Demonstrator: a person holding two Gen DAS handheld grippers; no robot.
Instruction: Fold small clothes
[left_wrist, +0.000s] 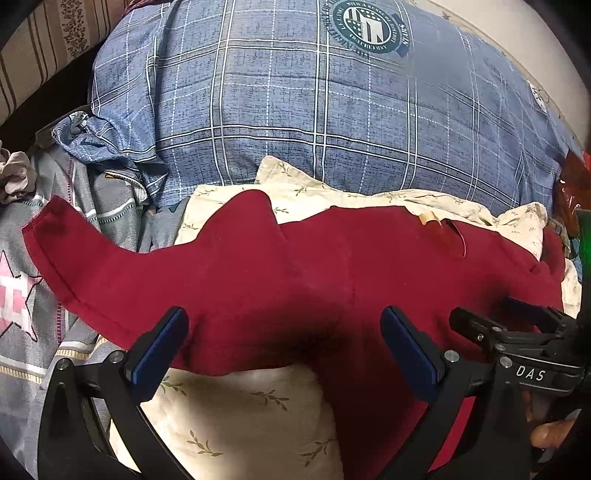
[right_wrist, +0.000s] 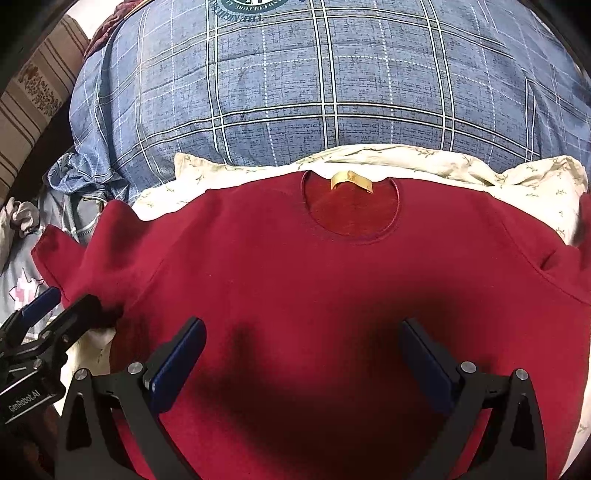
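Note:
A dark red T-shirt (right_wrist: 295, 273) lies spread flat on a cream leaf-print cloth (right_wrist: 443, 162), neck hole and gold label (right_wrist: 351, 181) at the far side. It also shows in the left wrist view (left_wrist: 295, 266), with its left sleeve (left_wrist: 59, 236) stretched out left. My right gripper (right_wrist: 303, 339) is open and empty, hovering over the shirt's middle. My left gripper (left_wrist: 284, 328) is open and empty over the shirt's left lower part; it also shows in the right wrist view (right_wrist: 59, 306) at the shirt's left edge. The right gripper appears at the right edge of the left wrist view (left_wrist: 517, 325).
A large blue plaid quilt (left_wrist: 314, 110) bulges behind the shirt. A grey bedcover with a pink star (left_wrist: 18, 295) lies to the left. A striped beige cushion (left_wrist: 33, 48) sits at the far left. A crumpled grey cloth (left_wrist: 14, 177) lies at the left edge.

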